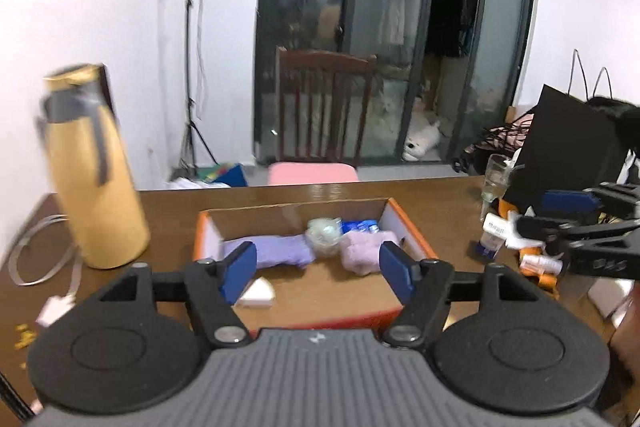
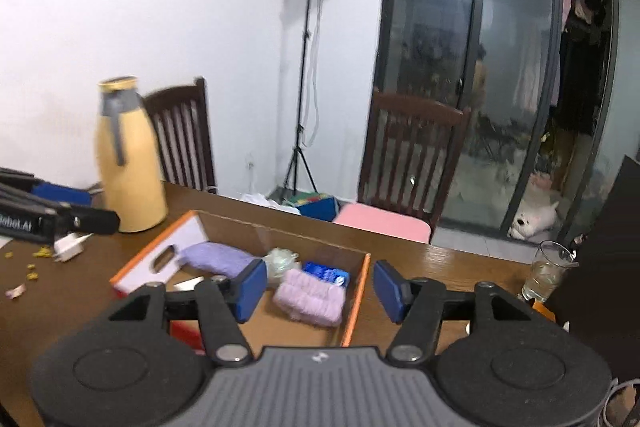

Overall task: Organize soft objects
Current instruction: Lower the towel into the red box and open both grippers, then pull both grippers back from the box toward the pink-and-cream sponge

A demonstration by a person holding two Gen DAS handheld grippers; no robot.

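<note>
An orange-rimmed cardboard box (image 1: 408, 227) (image 2: 356, 295) sits on the wooden table. Inside it lie a purple rolled cloth (image 1: 280, 251) (image 2: 218, 259), a pink fuzzy cloth (image 1: 362, 251) (image 2: 310, 297), a pale mesh ball (image 1: 324, 235) (image 2: 280, 259) and a blue packet (image 1: 360, 226) (image 2: 326, 273). My left gripper (image 1: 318, 269) hangs above the box's near side, open, with nothing between its blue pads. My right gripper (image 2: 320, 289) hovers over the box's right wall, also open and empty. Both views are slightly blurred.
A tall yellow thermos (image 1: 96, 179) (image 2: 128, 163) stands left of the box, with a white charger (image 2: 70, 247) and cable near it. A drinking glass (image 1: 496, 183) (image 2: 548, 271), small bottles (image 1: 494, 235) and a black bag (image 1: 568, 147) crowd the right side. A pink-cushioned chair (image 1: 312, 173) stands behind the table.
</note>
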